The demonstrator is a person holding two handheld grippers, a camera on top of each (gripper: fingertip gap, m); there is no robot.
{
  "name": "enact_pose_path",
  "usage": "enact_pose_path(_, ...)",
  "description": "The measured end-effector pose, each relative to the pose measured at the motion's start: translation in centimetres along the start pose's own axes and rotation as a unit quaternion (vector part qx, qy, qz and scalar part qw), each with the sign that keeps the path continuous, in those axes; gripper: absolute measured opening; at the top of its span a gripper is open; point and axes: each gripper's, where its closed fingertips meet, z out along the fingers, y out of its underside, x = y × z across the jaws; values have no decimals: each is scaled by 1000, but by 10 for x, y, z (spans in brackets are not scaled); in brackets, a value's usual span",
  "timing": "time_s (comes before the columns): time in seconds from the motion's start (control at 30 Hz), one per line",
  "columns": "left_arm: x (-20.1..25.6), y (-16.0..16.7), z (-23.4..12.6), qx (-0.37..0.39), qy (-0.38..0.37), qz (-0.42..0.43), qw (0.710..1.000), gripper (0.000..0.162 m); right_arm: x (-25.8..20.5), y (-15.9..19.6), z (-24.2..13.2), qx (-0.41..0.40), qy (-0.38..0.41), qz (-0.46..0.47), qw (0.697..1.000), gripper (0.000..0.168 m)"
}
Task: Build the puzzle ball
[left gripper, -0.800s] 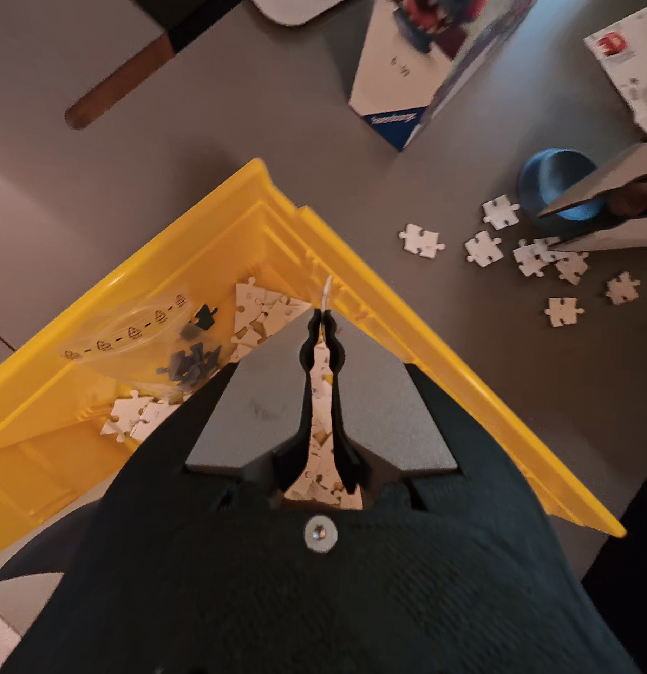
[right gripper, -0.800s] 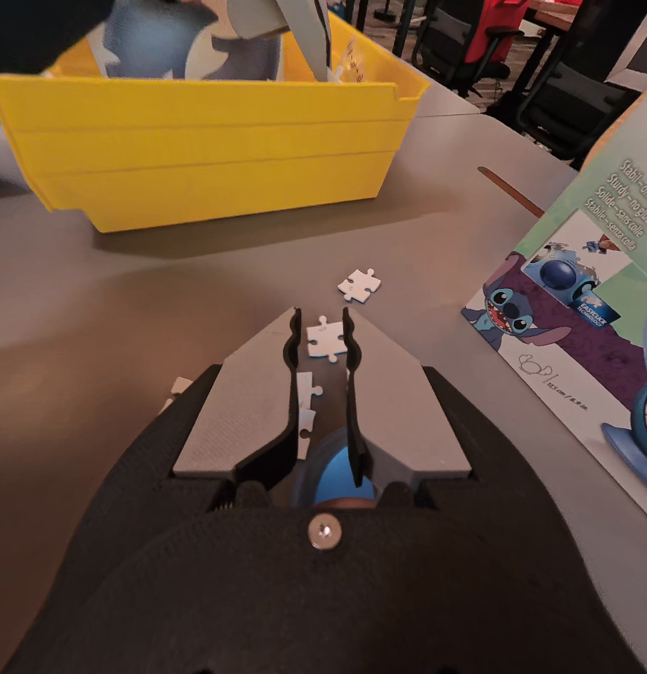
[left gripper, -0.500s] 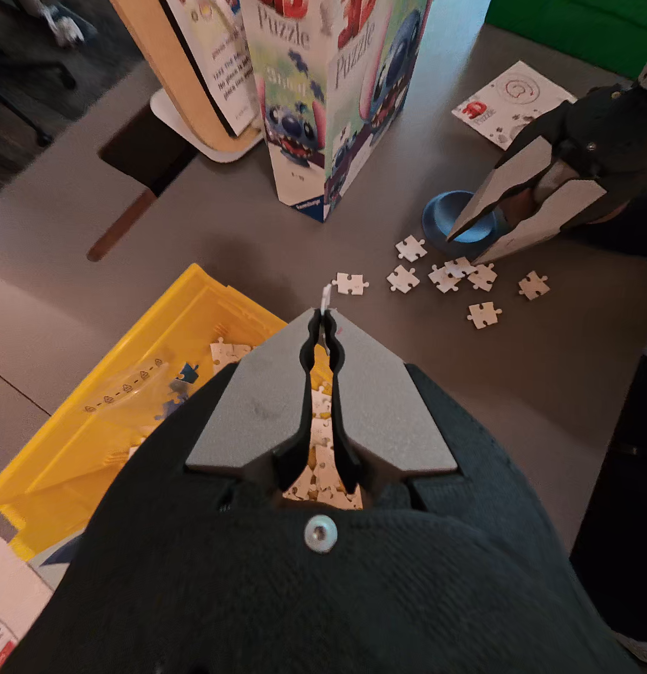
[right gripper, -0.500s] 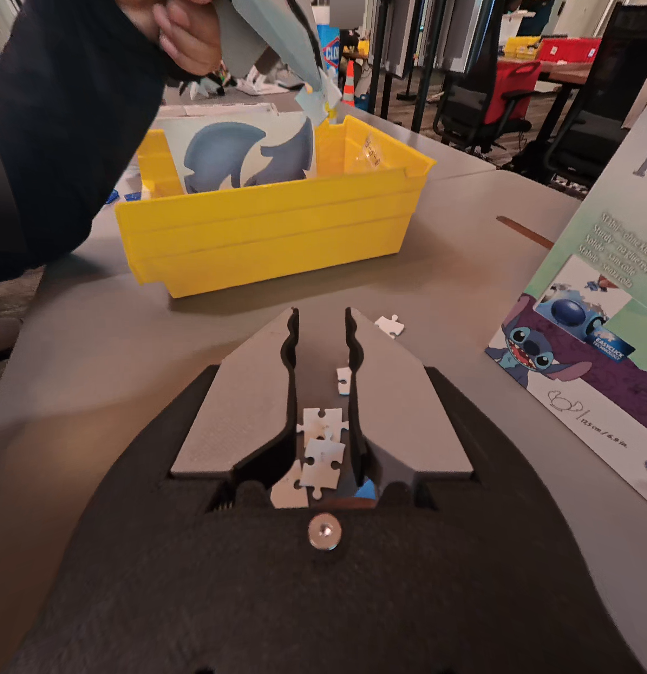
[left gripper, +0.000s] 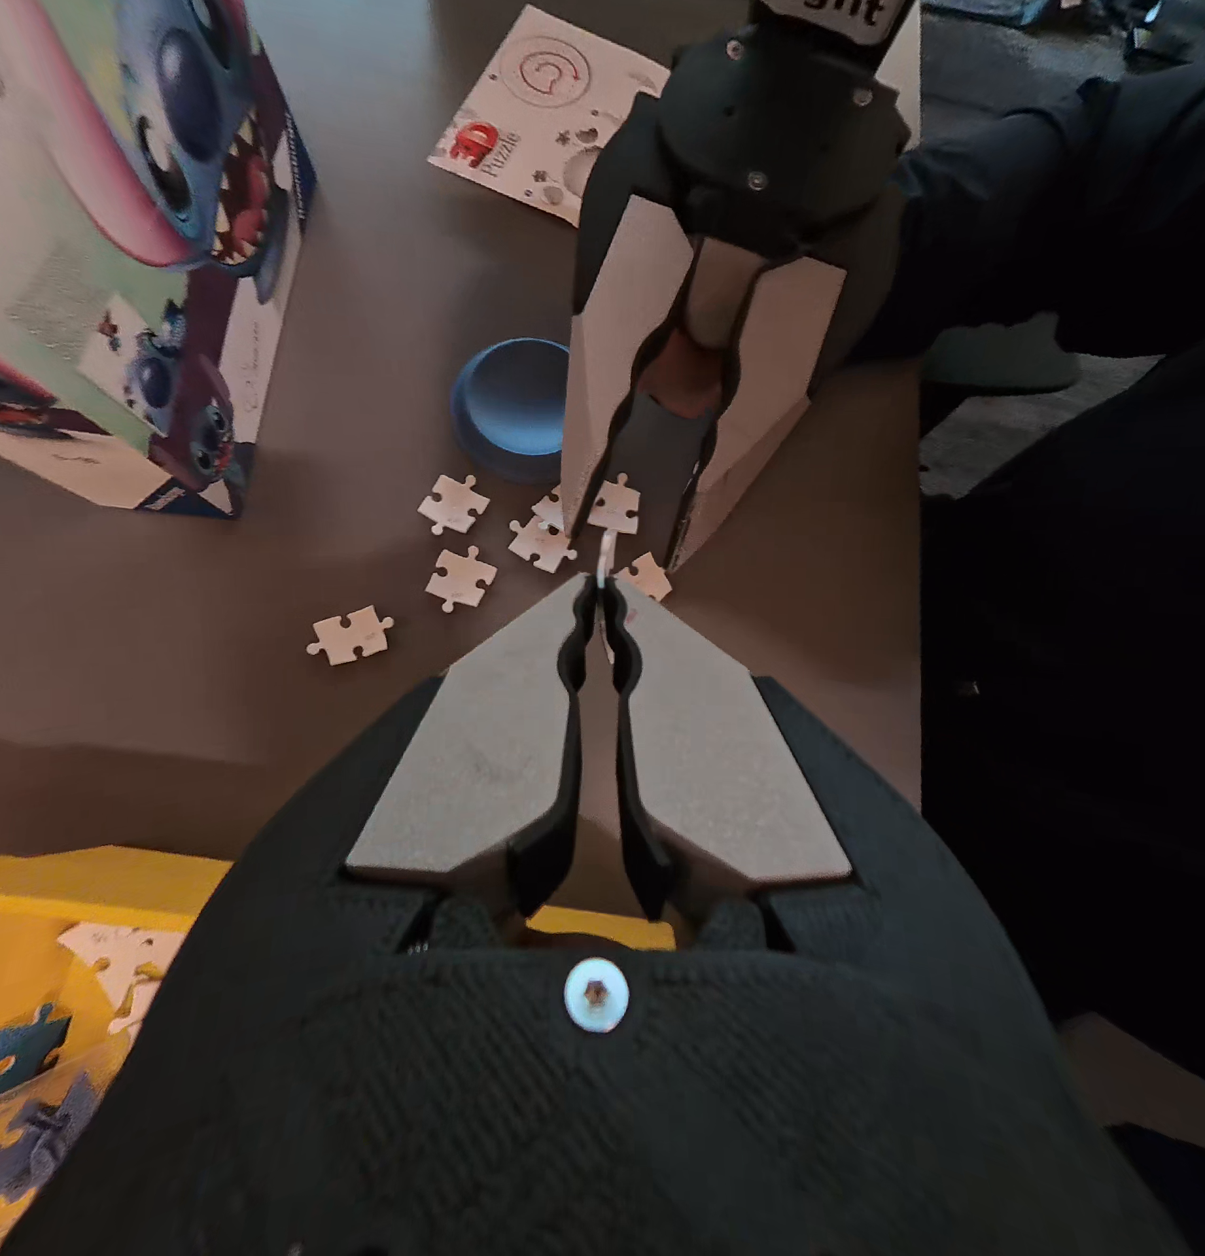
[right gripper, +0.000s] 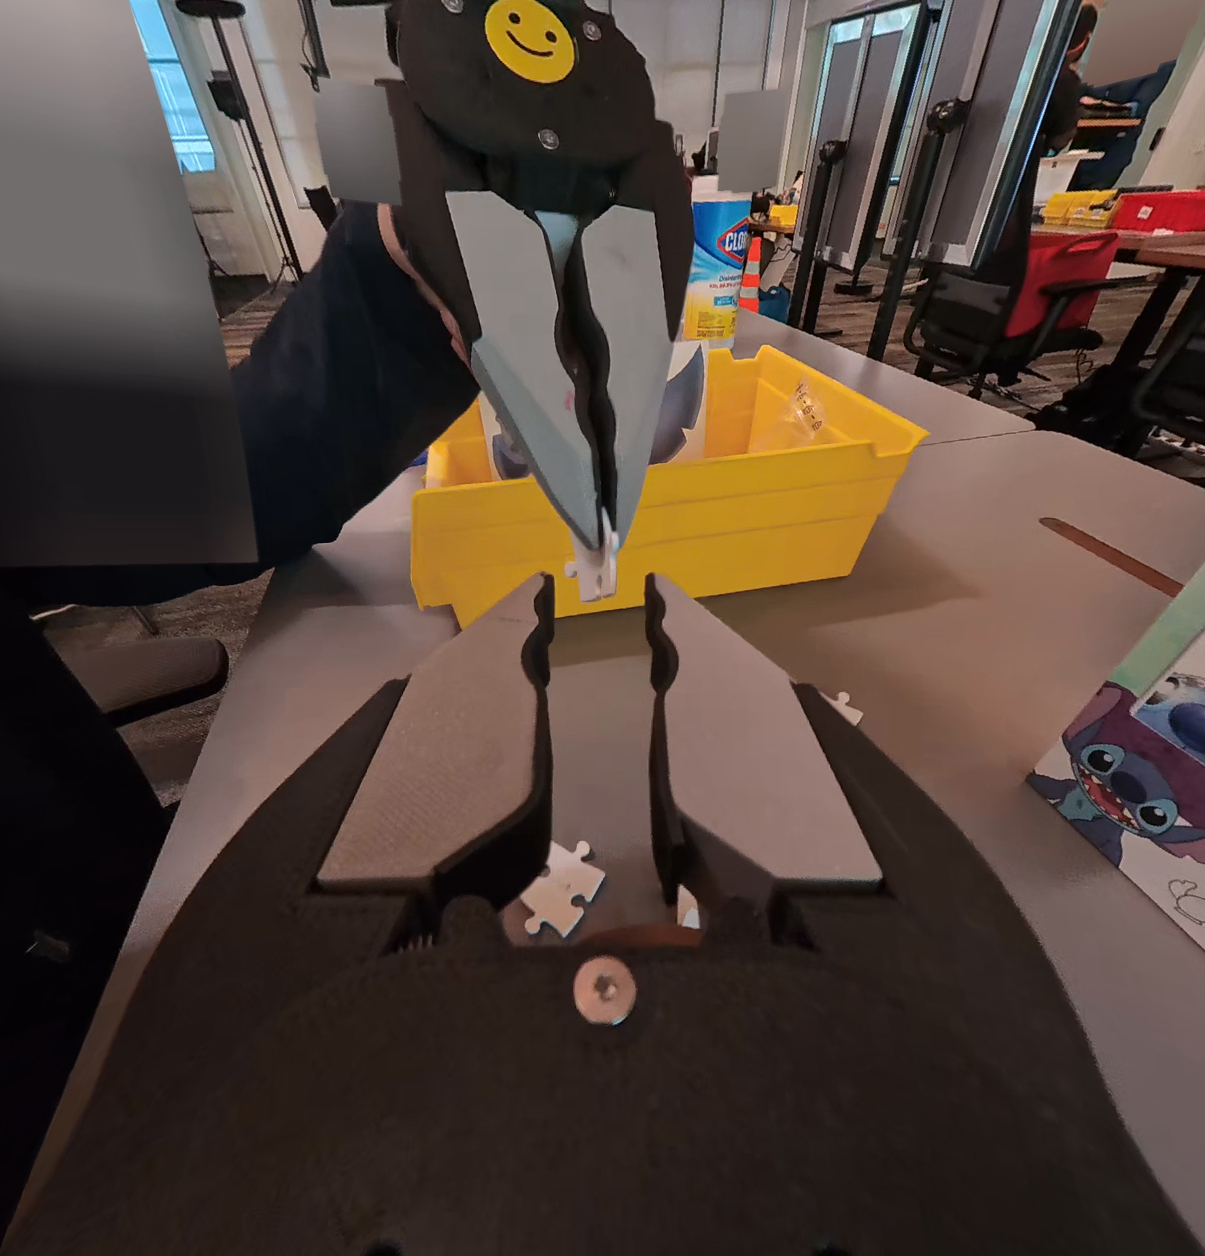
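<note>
My left gripper (left gripper: pixel 601 590) is shut on a white puzzle piece (left gripper: pixel 608 548), held edge-on above the grey table (left gripper: pixel 178 713). My right gripper (left gripper: pixel 623 544) points at it from the far side, open and empty, with its tips over several loose white pieces (left gripper: pixel 460 578). In the right wrist view the left gripper (right gripper: pixel 603 537) comes down from above with the piece (right gripper: pixel 594 578) hanging just beyond my open right gripper (right gripper: pixel 598 590). A blue round stand (left gripper: pixel 511 408) sits behind the loose pieces.
A yellow bin (right gripper: pixel 722 516) with more pieces and a plastic bag (right gripper: pixel 800 414) stands behind the left gripper. The puzzle box (left gripper: pixel 131 272) stands at the left, and an instruction sheet (left gripper: pixel 552 115) lies at the back. A loose piece (right gripper: pixel 562 890) lies under the right gripper. My left and right fingertips are right by each other.
My left gripper has carried the piece out of the yellow bin and over to the loose pieces. My right gripper has lifted off the blue stand and now faces the left gripper.
</note>
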Motion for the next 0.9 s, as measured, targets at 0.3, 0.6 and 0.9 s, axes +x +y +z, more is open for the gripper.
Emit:
enact_pose_path(0.3,0,-4,17,2,12,-9,1000,0,9,2,-6,2,-7,56,998,0)
enact_pose_path(0.6,-43,7,0,0,-78,-61,995,30,50,72,-10,-175,71,117,975,0)
enact_pose_path(0.9,-55,8,-14,1,-125,-57,990,32,64,109,-10,-277,141,50,949,18)
